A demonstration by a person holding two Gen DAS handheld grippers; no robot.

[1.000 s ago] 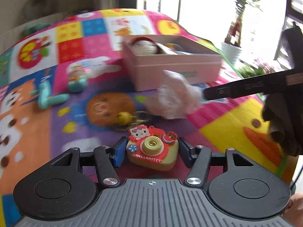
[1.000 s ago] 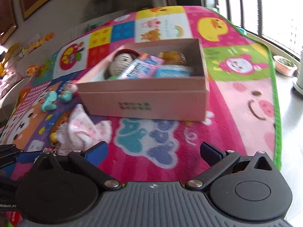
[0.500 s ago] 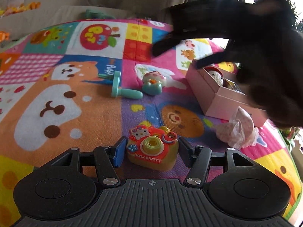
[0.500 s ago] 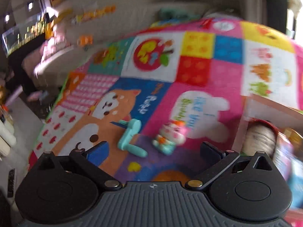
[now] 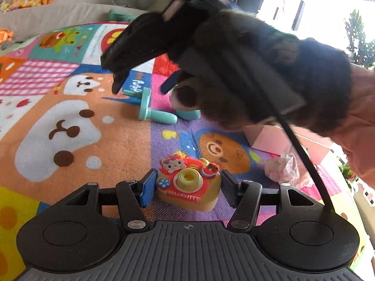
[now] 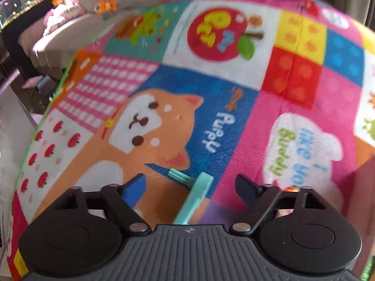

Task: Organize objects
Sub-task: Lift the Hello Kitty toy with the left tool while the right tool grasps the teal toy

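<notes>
Teal toy [image 6: 195,199] flat, handle toward camera

The left tool [image 5: 187,188] grips a toy camera [image 5: 188,188]; the right tool [image 5: 140,84] hovers over a teal toy [image 5: 152,110]

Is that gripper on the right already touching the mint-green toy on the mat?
Apart. In the right wrist view the mint-green toy lies between the right gripper's fingers with mat showing on both sides; its jaws have just been closing.
</notes>
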